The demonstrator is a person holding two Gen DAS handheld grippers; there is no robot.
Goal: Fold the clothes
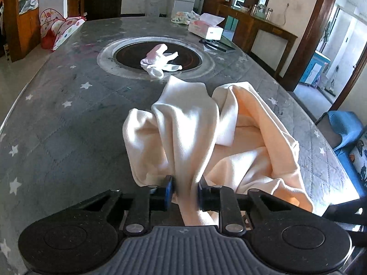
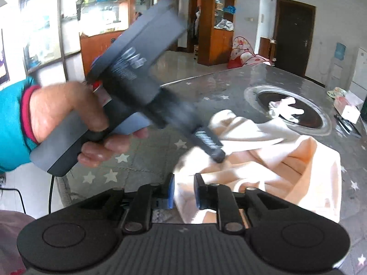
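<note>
Left gripper (image 1: pixel 185 191): jaws clenched on a bunched fold of the cream garment (image 1: pixel 206 133), which rises from the jaws and drapes onto the desk (image 1: pixel 57 119). Right gripper (image 2: pixel 184 192): jaws clenched on another edge of the same garment, near the desk's front edge. The person's hand (image 2: pixel 68 119), in a teal sleeve (image 2: pixel 11 126), holds the left gripper's handle; this view is motion-blurred. Beyond the garment, a round hotplate (image 1: pixel 158 56) set in the desk carries small white socks (image 1: pixel 158 63). A tissue box (image 1: pixel 205 28) lies beyond the hotplate, toward the far right.
</note>
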